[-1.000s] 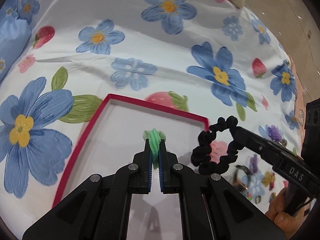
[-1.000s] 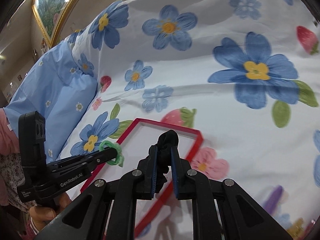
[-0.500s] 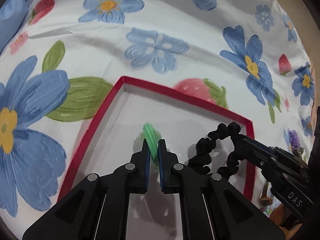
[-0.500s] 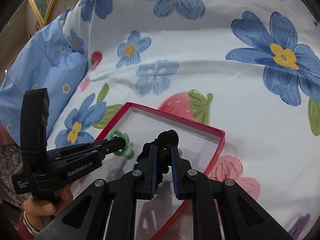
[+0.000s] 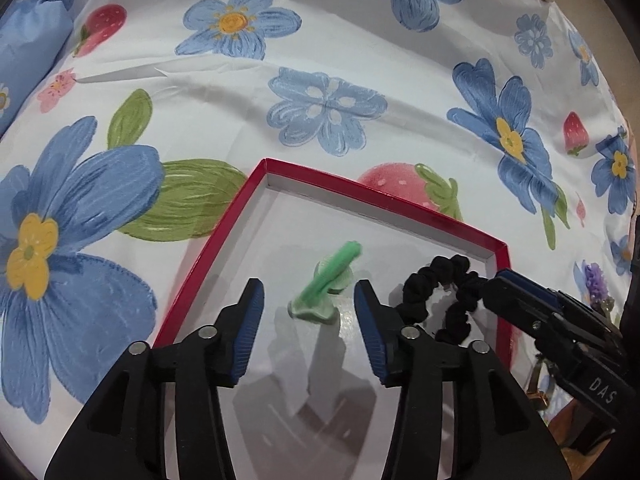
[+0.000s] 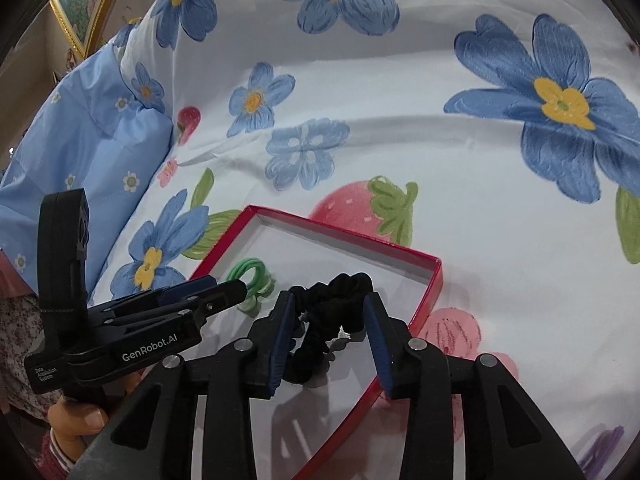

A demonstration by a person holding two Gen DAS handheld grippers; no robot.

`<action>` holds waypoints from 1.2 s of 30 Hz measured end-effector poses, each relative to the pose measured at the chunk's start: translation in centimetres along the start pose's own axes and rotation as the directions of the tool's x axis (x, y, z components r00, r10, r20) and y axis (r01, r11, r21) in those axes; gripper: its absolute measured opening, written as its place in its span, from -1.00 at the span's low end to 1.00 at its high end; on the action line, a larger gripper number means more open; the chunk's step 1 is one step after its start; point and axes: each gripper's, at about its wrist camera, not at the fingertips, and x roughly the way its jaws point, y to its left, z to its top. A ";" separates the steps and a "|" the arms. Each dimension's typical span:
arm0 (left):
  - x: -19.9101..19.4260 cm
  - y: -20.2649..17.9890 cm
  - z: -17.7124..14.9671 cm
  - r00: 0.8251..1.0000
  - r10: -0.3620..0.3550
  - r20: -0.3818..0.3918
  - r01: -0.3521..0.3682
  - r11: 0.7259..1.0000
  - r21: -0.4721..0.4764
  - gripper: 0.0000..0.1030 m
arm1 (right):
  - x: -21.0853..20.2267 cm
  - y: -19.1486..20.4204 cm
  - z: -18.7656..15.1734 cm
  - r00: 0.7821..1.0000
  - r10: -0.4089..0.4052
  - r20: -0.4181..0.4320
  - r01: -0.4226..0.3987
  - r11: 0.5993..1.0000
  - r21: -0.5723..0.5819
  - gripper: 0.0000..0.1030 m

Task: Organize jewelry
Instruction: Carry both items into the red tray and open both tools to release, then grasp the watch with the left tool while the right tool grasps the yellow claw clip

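Both jaws have just been opening over the red box [image 5: 224,240] on the flowered bed sheet [image 5: 320,60]. The left hand-held gripper [image 5: 308,312] stands parted, the blurred green hair tie [image 5: 332,276] loose between its fingers; the right hand-held gripper [image 6: 326,332] gapes around the black scrunchie [image 6: 332,300], which lies inside the box.

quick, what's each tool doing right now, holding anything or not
Left tool: open, jaws just opened; green hair tie lies loose between them in the red box.
Right tool: open, jaws just opened; black scrunchie released between them.
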 end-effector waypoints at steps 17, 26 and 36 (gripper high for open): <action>-6.2 -3.6 -3.1 0.995 -0.078 0.056 0.076 0.997 0.035 0.03 | -8.8 -2.7 -3.5 0.994 -0.036 0.100 0.029 0.997 0.074 -0.17; -8.4 -7.4 -5.0 0.988 -0.144 0.059 0.139 0.987 0.082 0.03 | -13.8 -5.6 -6.4 0.986 -0.098 0.132 0.080 0.988 0.133 -0.15; -9.3 -10.7 -7.0 0.982 -0.185 0.034 0.179 0.975 0.130 0.03 | -18.0 -7.9 -8.6 0.974 -0.158 0.163 0.128 0.975 0.182 -0.15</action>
